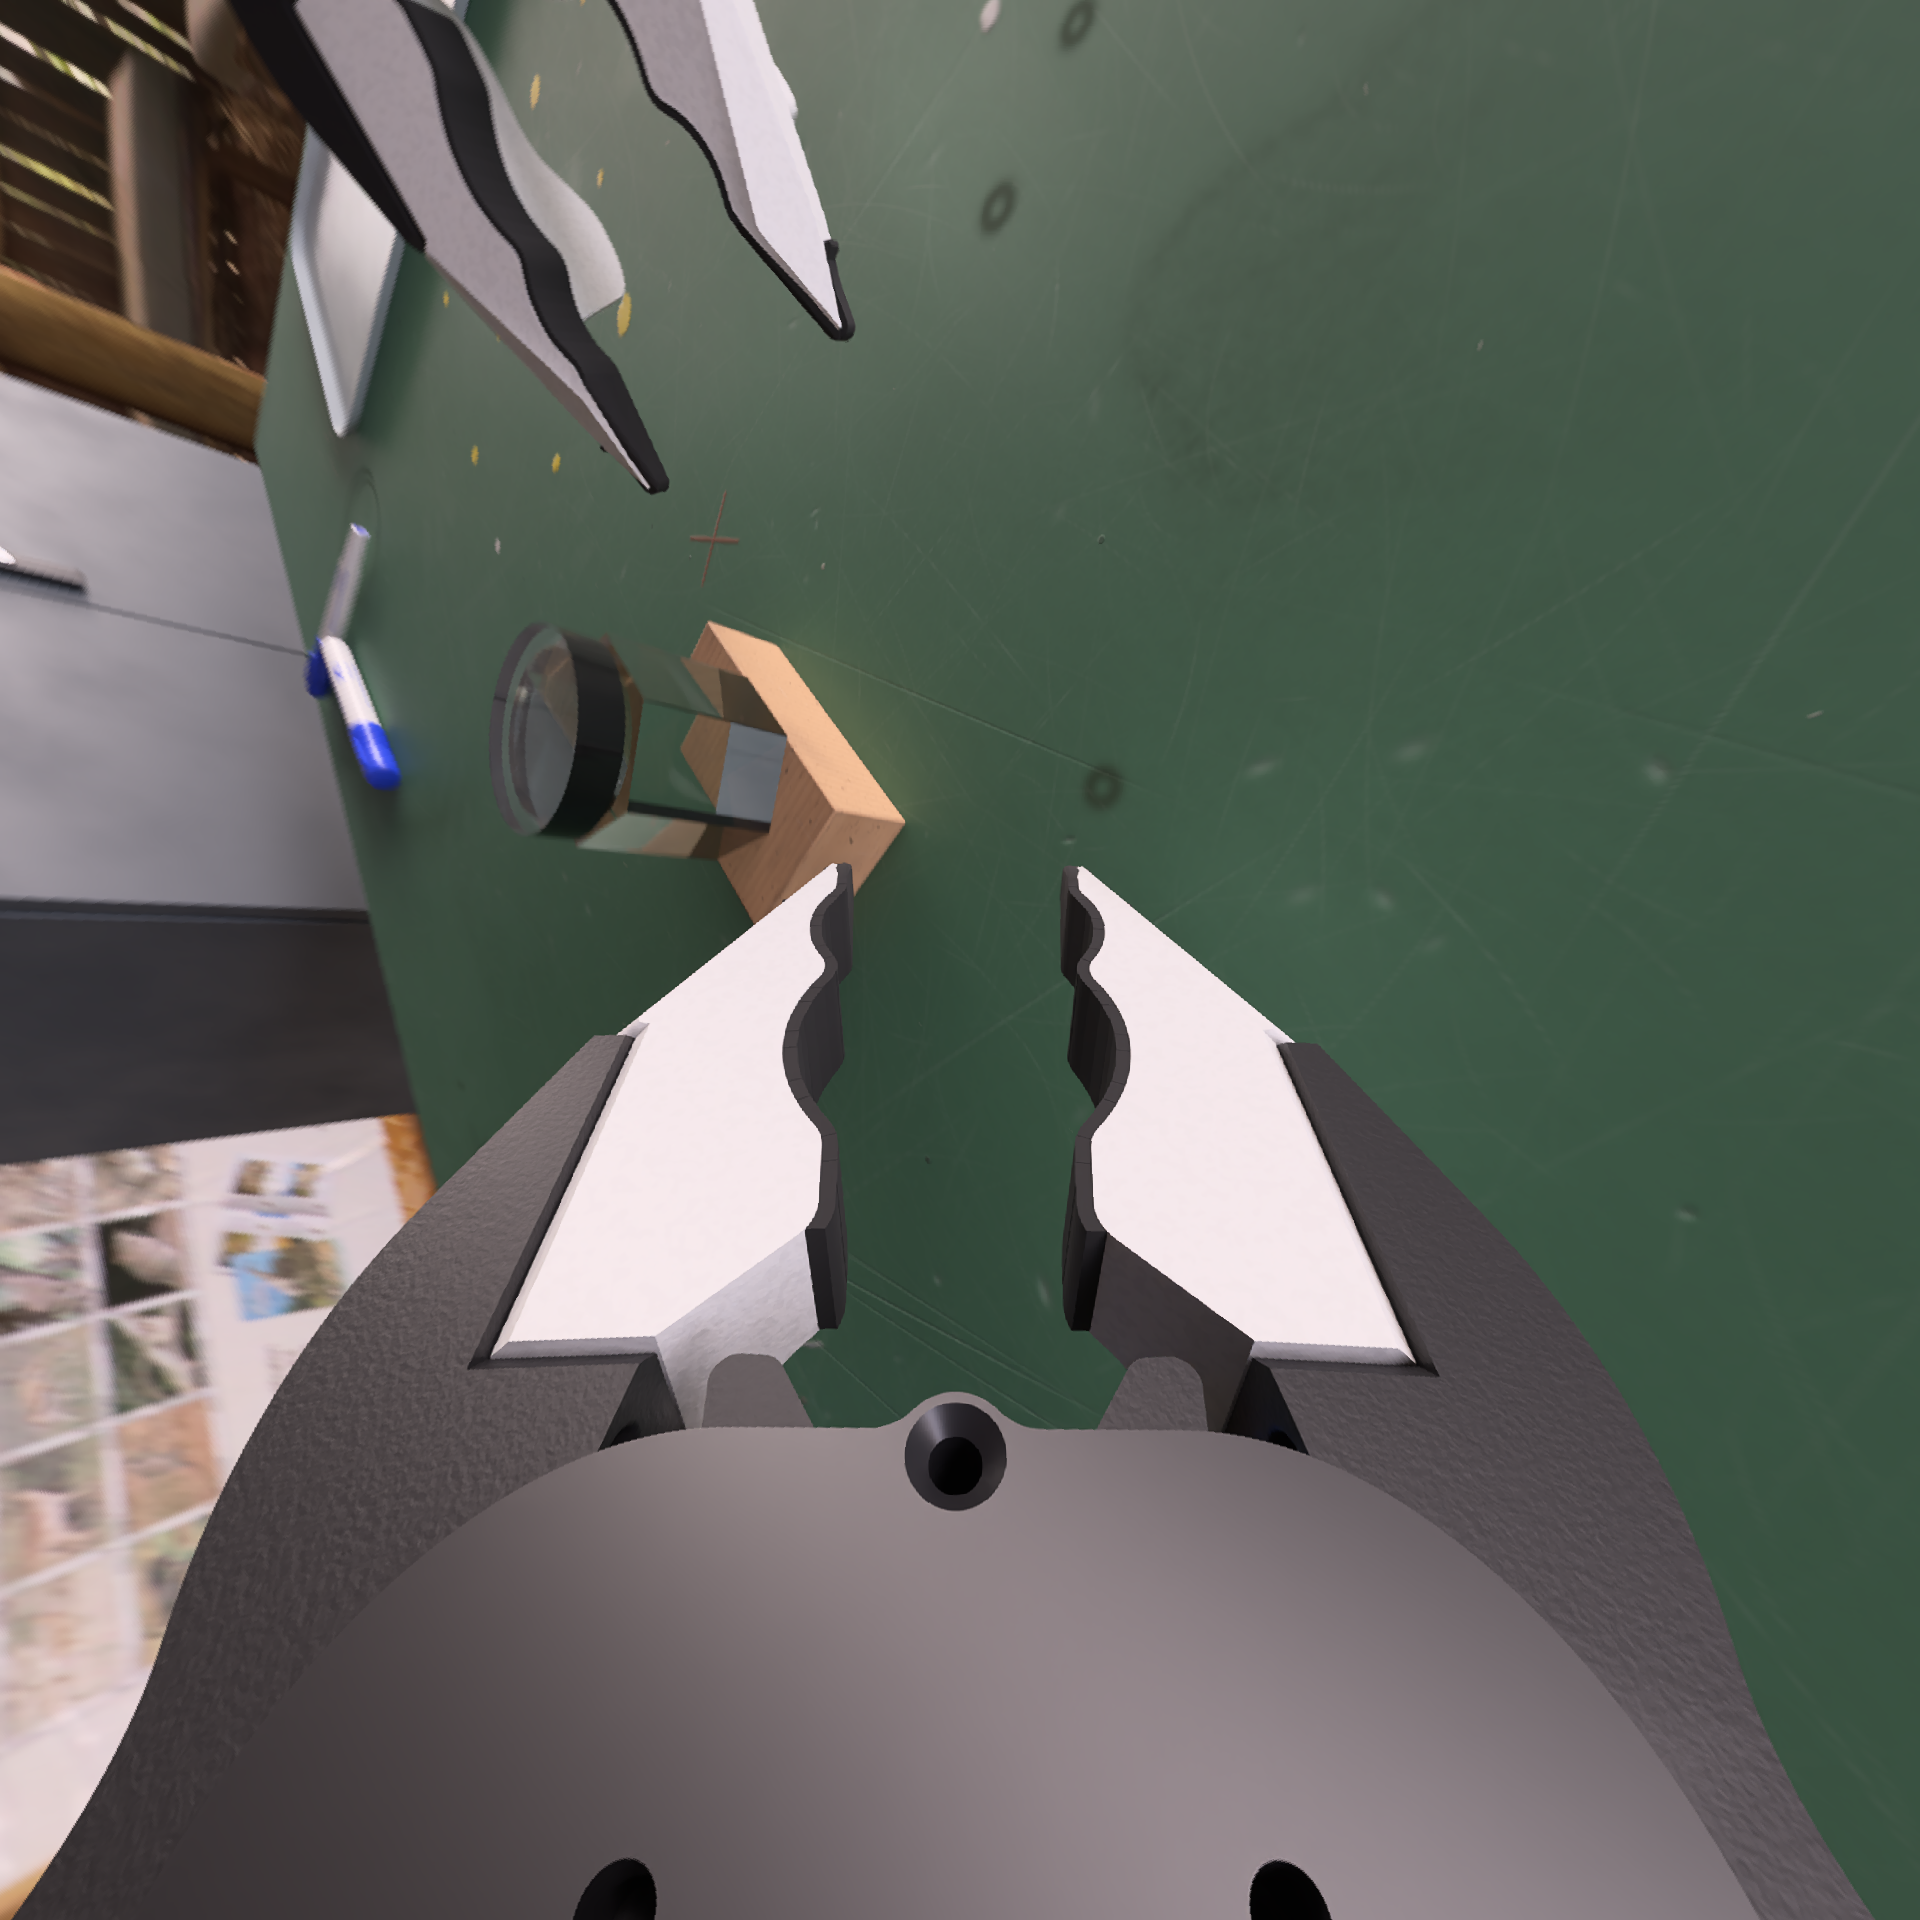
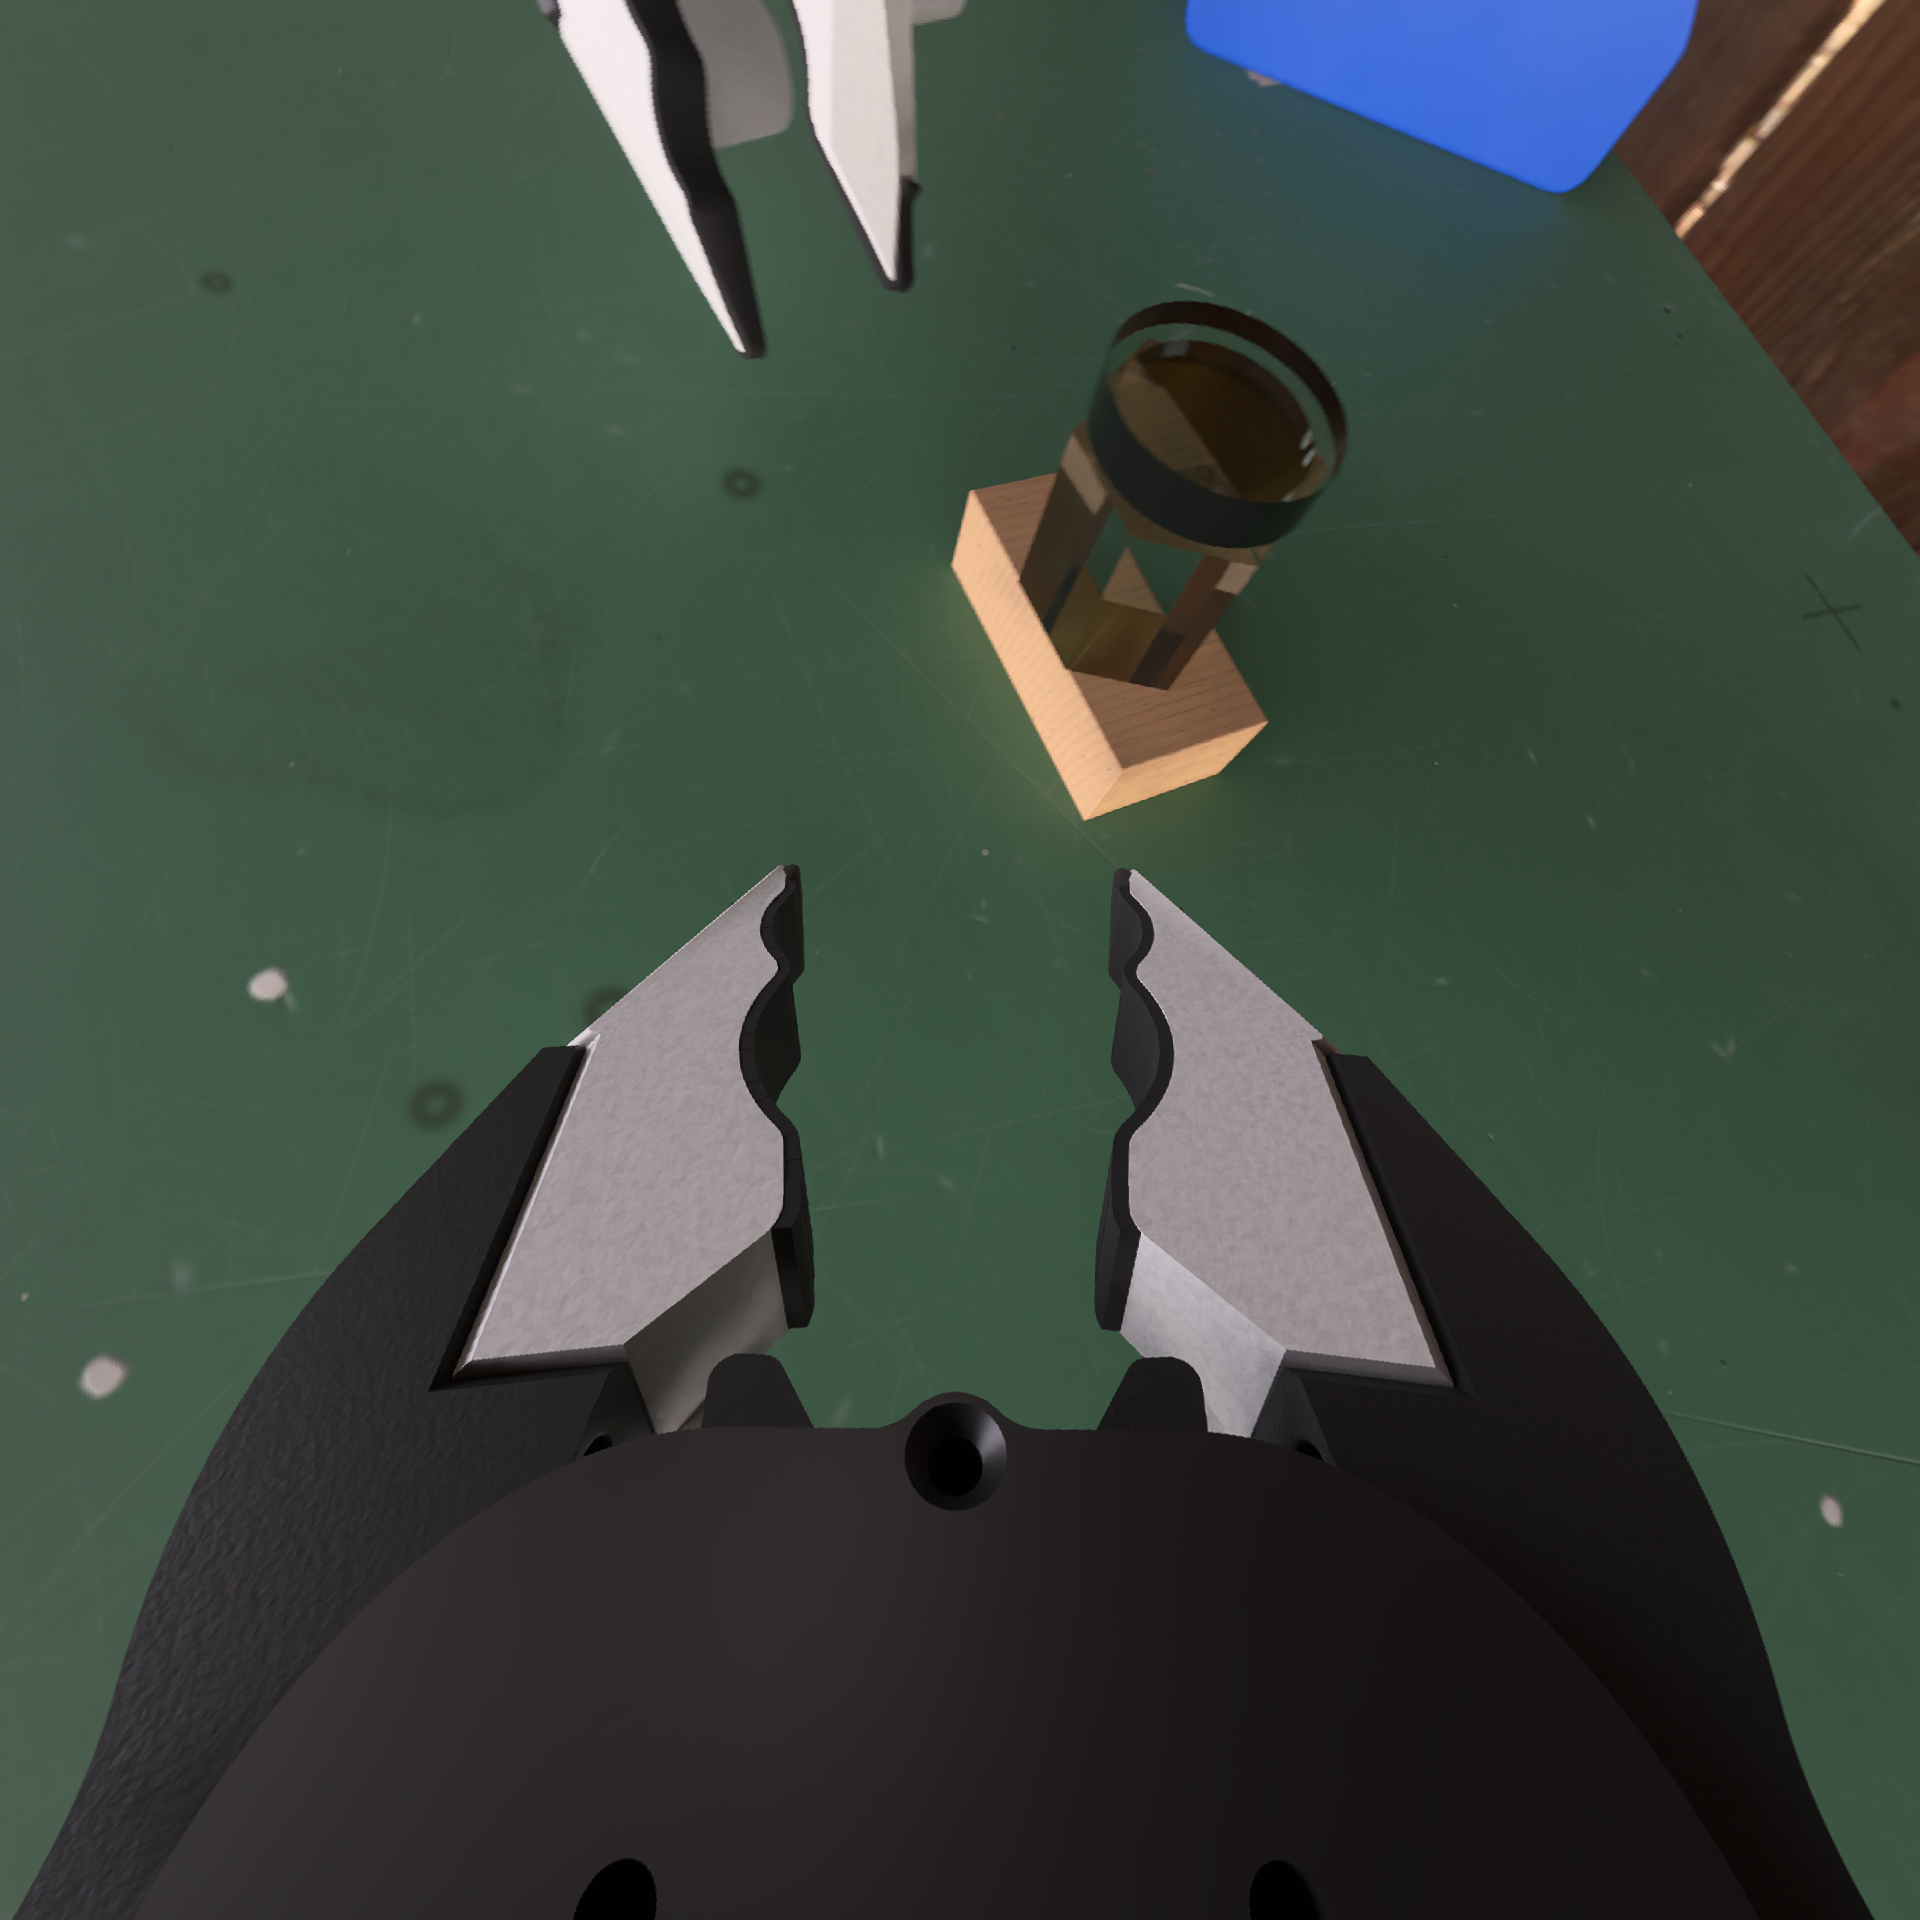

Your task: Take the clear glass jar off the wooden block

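A clear glass jar [image 1: 613,743] with a dark band near its rim stands on a light wooden block [image 1: 821,790] on the green table. It also shows in the right wrist view as the jar [image 2: 1195,488] upright on the block [image 2: 1153,738]. My left gripper [image 1: 956,883] is open and empty, its tips just beside the block's near corner. My right gripper [image 2: 956,883] is open and empty, a short way in front of the block. Each view shows the other gripper farther off, open: the right one [image 1: 748,405], the left one [image 2: 826,312].
A blue and white marker [image 1: 358,717] lies near the table's edge beyond the jar. A pale tray [image 1: 343,301] lies farther along that edge. A blue box [image 2: 1455,73] stands at the far corner. The table edge [image 2: 1766,312] runs close behind the jar.
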You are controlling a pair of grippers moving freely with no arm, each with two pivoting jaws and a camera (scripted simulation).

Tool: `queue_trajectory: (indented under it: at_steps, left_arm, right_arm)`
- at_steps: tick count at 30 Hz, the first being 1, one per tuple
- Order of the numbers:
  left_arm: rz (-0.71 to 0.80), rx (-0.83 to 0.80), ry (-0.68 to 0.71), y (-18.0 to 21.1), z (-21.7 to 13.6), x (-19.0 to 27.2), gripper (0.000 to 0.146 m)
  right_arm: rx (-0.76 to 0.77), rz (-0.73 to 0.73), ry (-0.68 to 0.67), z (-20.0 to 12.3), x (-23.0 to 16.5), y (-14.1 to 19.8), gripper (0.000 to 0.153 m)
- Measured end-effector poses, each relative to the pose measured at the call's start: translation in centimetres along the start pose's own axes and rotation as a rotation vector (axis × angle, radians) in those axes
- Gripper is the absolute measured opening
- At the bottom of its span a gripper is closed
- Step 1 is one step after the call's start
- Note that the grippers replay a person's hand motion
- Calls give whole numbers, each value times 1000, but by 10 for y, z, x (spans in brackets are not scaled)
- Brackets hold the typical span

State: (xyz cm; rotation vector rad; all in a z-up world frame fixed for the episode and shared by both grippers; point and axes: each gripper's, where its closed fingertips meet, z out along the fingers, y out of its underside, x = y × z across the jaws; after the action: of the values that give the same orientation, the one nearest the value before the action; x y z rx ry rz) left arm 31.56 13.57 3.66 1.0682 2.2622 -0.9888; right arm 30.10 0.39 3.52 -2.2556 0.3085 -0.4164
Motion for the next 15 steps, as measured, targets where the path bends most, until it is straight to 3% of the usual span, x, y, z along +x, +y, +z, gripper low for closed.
queue_trajectory:
  at_steps: [2, 4, 8, 10, 15]
  left_arm:
    - [-104, 28, 37, 0, -12, -2, 42]
    - [-294, 99, 48, 2, -27, -15, 59]
    - [-824, 120, -113, 8, -31, -69, 61]
    - [-1010, 171, 27, -13, -13, -73, 66]
    - [-984, -44, 31, -2, 40, -73, 69]
  right_arm:
    - [12, 29, 9, 2, 7, 0, 59]
    - [6, 19, 17, 4, 11, 0, 58]
    - [1, 24, 12, 11, 22, -3, 47]
    - [-9, 42, 51, 15, 29, -4, 47]
    - [-30, 36, 81, 27, 28, -4, 40]
